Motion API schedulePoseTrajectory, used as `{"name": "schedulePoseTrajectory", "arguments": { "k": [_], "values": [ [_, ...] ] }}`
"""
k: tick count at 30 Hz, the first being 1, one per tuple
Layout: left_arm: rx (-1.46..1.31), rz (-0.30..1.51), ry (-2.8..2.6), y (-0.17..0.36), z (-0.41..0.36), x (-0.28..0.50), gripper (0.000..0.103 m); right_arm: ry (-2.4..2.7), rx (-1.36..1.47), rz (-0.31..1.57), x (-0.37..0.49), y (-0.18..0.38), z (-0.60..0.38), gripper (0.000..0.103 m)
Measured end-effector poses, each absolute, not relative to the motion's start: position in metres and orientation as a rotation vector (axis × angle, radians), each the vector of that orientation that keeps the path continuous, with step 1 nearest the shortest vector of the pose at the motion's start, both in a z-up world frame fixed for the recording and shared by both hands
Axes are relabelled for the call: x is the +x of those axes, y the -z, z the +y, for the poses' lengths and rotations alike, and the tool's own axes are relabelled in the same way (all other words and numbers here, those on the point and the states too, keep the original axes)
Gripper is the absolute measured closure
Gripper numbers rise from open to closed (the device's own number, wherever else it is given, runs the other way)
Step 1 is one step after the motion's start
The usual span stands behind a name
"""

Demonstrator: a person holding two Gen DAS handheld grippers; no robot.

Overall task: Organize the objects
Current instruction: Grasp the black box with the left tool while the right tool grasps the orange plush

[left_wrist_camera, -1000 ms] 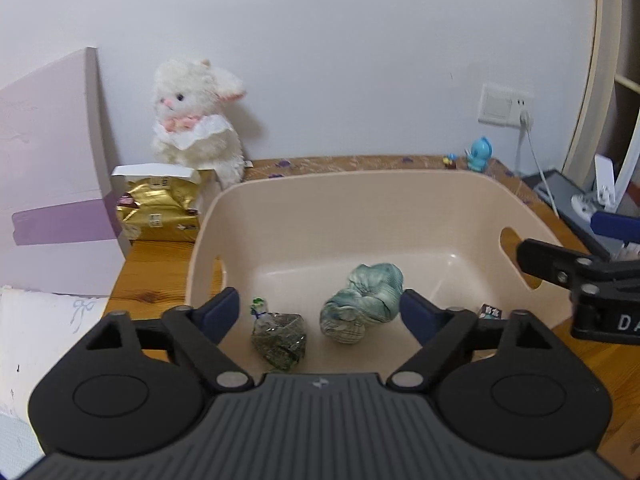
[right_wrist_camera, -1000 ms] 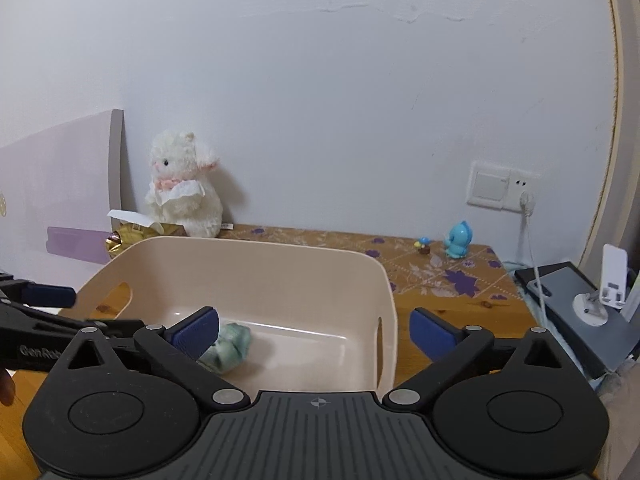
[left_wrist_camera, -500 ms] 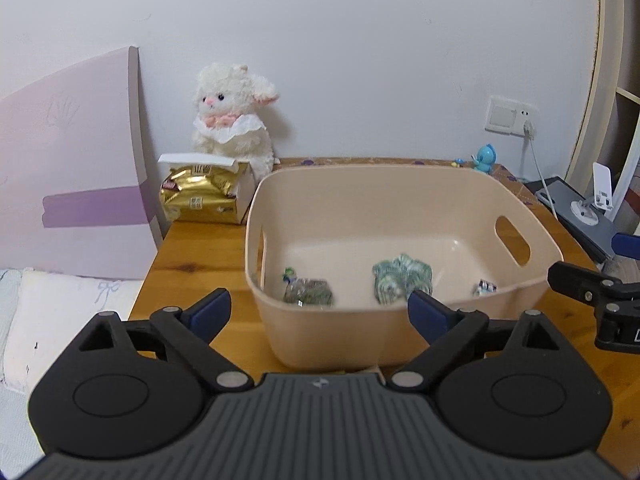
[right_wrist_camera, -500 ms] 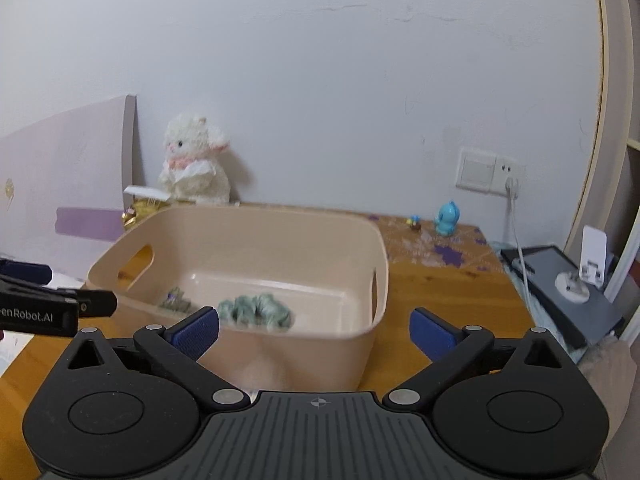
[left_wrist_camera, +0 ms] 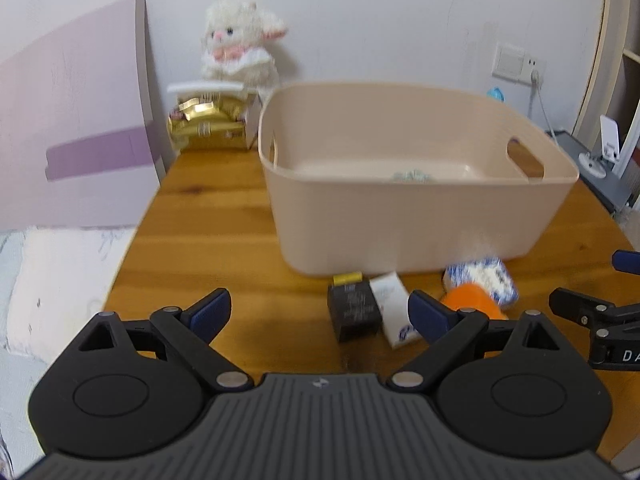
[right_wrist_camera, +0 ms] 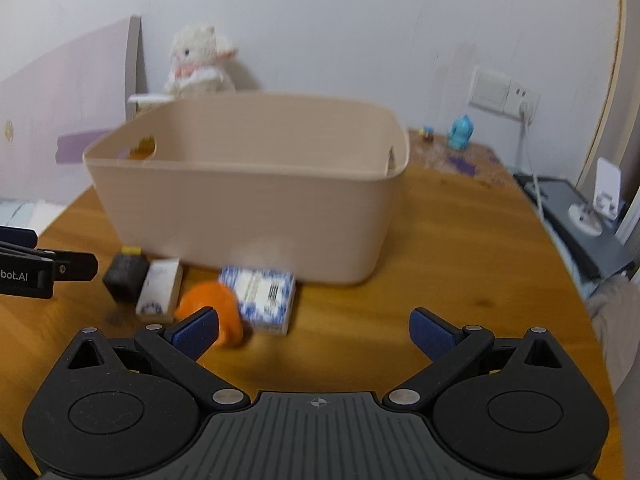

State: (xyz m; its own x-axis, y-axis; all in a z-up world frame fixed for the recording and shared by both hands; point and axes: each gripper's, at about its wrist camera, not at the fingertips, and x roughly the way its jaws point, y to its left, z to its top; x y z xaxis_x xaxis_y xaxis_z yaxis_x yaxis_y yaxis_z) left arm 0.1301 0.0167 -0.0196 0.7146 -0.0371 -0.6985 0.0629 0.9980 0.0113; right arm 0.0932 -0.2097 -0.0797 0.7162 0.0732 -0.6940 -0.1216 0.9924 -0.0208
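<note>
A beige plastic bin [left_wrist_camera: 420,216] [right_wrist_camera: 248,216] stands on the wooden table; a green crumpled thing [left_wrist_camera: 412,176] shows inside it. In front of the bin lie a black box [left_wrist_camera: 354,312] [right_wrist_camera: 125,276], a small white box [left_wrist_camera: 394,312] [right_wrist_camera: 158,290], an orange thing [left_wrist_camera: 470,300] [right_wrist_camera: 214,306] and a blue-and-white patterned box [left_wrist_camera: 484,278] [right_wrist_camera: 264,296]. My left gripper [left_wrist_camera: 320,314] is open and empty, near the black box. My right gripper [right_wrist_camera: 314,336] is open and empty, near the orange thing.
A white plush lamb [left_wrist_camera: 238,46] [right_wrist_camera: 198,64] and a gold packet [left_wrist_camera: 208,124] sit at the back left by a lilac board [left_wrist_camera: 76,136]. A blue figurine [right_wrist_camera: 460,132], wall socket [right_wrist_camera: 502,92] and grey device [right_wrist_camera: 580,224] are at the right.
Both grippers have pulled back and lowered away from the bin. The small objects in front of the bin have come into view.
</note>
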Motion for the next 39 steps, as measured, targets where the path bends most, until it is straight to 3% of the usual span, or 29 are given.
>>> {"name": "schedulePoseTrajectory", "arguments": {
  "k": [16, 21, 25, 27, 29, 34, 36, 38, 39],
  "values": [
    [-0.064, 0.837, 0.061, 0.063, 0.026, 0.157, 0.007, -0.182, -0.026, 0.843, 0.123, 0.111, -0.183, 0.002],
    [-0.076, 0.844, 0.061, 0.070, 0.029, 0.168, 0.007, -0.205, 0.013, 0.865, 0.131, 0.115, -0.178, 0.016],
    [-0.082, 0.861, 0.079, 0.075, 0.029, 0.174, 0.009, -0.216, 0.037, 0.870, 0.132, 0.117, -0.177, 0.042],
    [-0.080, 0.866, 0.088, 0.078, 0.029, 0.176, 0.012, -0.224, 0.041, 0.872, 0.132, 0.115, -0.177, 0.049],
    [-0.097, 0.859, 0.106, 0.079, 0.030, 0.177, 0.020, -0.226, 0.044, 0.874, 0.132, 0.114, -0.177, 0.063],
    [-0.113, 0.856, 0.153, 0.074, 0.029, 0.176, 0.044, -0.243, 0.038, 0.878, 0.129, 0.113, -0.173, 0.085],
    [-0.099, 0.851, 0.162, 0.073, 0.026, 0.174, 0.052, -0.250, 0.033, 0.878, 0.128, 0.113, -0.172, 0.089],
    [-0.083, 0.847, 0.166, 0.073, 0.026, 0.172, 0.066, -0.252, 0.025, 0.875, 0.124, 0.112, -0.172, 0.093],
    [-0.074, 0.848, 0.167, 0.073, 0.026, 0.171, 0.066, -0.252, 0.019, 0.873, 0.122, 0.111, -0.171, 0.093]
  ]
}}
